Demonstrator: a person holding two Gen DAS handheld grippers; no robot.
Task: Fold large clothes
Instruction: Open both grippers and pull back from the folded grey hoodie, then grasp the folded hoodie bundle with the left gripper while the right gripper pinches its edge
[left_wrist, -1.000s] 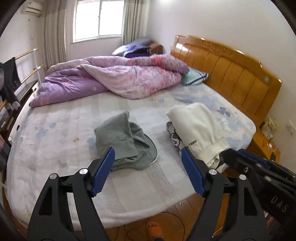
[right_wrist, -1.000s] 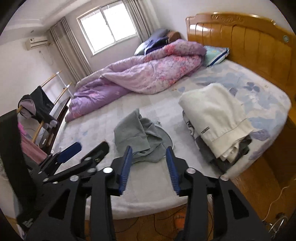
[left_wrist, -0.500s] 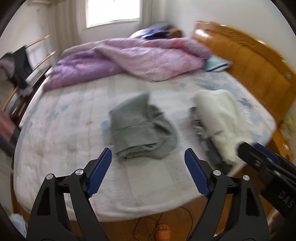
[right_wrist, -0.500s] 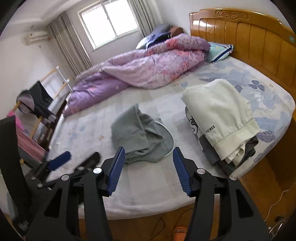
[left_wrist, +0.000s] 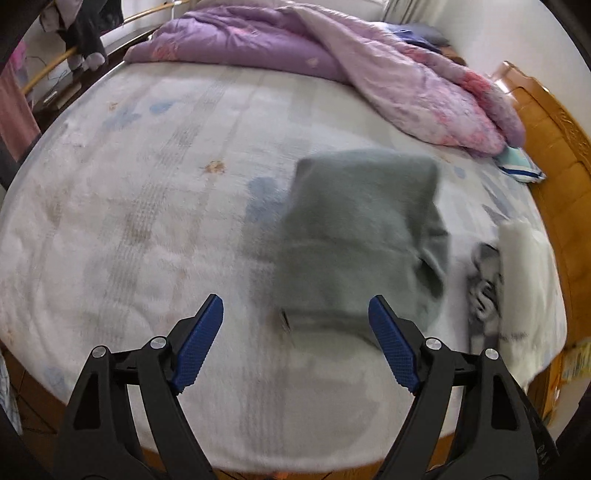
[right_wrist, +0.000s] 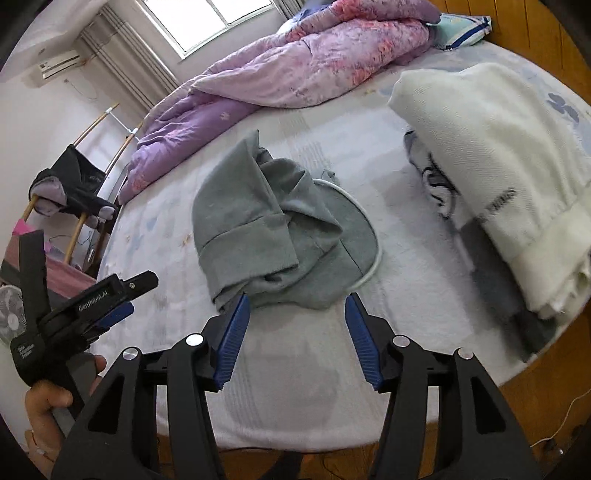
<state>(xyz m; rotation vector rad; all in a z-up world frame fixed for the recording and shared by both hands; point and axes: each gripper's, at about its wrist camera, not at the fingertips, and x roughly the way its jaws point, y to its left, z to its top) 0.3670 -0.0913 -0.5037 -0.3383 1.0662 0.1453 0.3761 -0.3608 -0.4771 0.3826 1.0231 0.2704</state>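
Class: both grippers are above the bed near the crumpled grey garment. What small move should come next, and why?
Probably lower the right gripper onto the near edge of the grey garment and close. Its jaws are open and empty, its fingertips just short of that edge. The left gripper is open too.

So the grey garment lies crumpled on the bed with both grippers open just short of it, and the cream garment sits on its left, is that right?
Not quite: in the right wrist view the cream garment sits to the right of the grey garment, not its left.
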